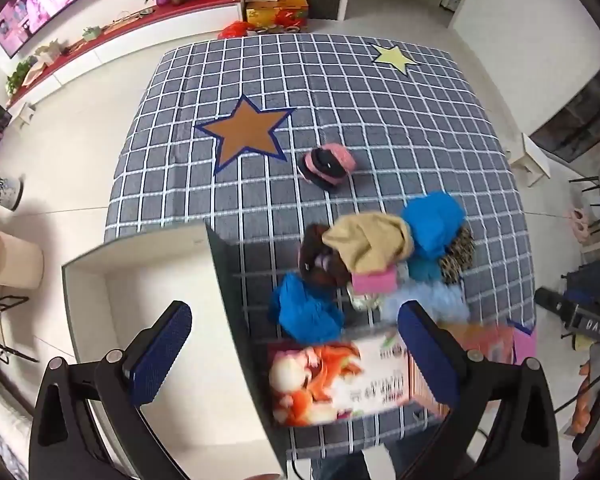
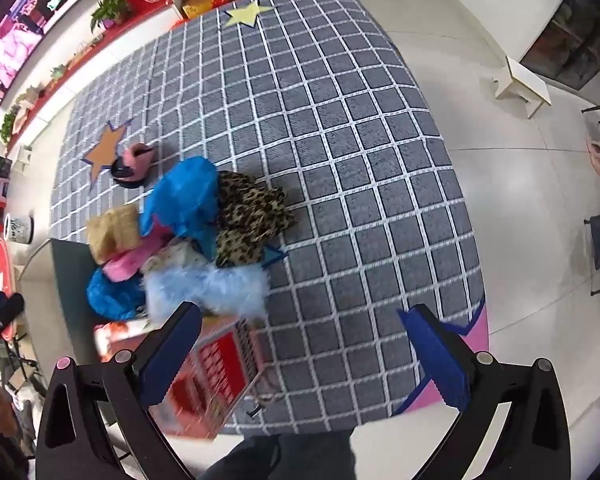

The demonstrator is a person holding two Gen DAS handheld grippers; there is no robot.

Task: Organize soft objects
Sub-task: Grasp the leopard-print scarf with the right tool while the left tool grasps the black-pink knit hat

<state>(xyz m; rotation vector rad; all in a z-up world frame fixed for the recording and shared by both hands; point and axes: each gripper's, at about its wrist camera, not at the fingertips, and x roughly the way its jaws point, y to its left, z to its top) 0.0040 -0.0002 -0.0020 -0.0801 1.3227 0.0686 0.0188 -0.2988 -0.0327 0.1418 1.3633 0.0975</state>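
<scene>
1. Pale floor tiles surrounded a grey checked rug (image 1: 380, 128) that filled most of both views, with an orange star (image 1: 246, 134) and a yellow star (image 2: 246, 12) on it.
2. At the near left, an open white box with a dark wall (image 1: 228, 292) stood on the rug's edge, which I judged to be where the soft things belonged.
3. Just right of the box lay the pile: blue pieces (image 2: 184, 196), a leopard-print piece (image 2: 252, 216), a tan one (image 1: 368, 246), a fluffy pale-blue one (image 2: 216, 288) and a pink one (image 1: 374, 280), all touching and overlapping.
4. A printed carton (image 1: 340, 380) sat nearest me, against the pile.
5. A pink-and-black item (image 1: 328, 166) lay apart, farther off beside the orange star.
6. My left gripper (image 1: 296, 356) hung wide and empty over the box wall and carton; my right gripper (image 2: 308, 356) was equally wide and empty, above the carton and bare rug.
7. The risk as I saw it: the pieces were tangled, so closing on one could drag neighbours along or spill them short of the box; the stiff carton could get snagged too.
</scene>
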